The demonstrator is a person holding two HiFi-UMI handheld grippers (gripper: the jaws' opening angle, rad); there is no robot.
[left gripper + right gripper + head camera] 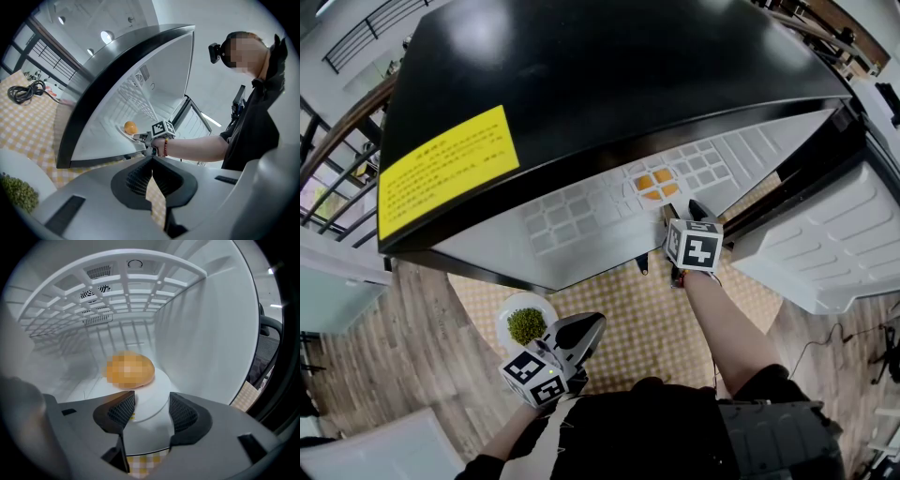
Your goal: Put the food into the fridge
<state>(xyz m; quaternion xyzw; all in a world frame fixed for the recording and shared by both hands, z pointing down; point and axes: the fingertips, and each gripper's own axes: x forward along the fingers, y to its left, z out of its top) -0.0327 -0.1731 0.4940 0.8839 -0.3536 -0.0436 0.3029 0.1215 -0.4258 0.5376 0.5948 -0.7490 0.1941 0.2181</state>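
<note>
Right gripper point(150, 411), jaws wide astride the rim of the plate point(157, 392) w/ orange food point(130, 371) on the fridge point(581, 84) shelf, centre frame, may snag & drag it out if pulled back crooked; left gripper point(152, 161), jaws together & empty, hangs lower left by the greens point(525, 325), not yet inside.

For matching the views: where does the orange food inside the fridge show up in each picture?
Head view: orange food just above centre, seen through the white shelf grid.
Left gripper view: orange food small, left of centre, under the shelf grid.
Right gripper view: orange food at centre on a white plate, just beyond the open right hand-held gripper.
Shared landmark: the shelf grid.
</note>
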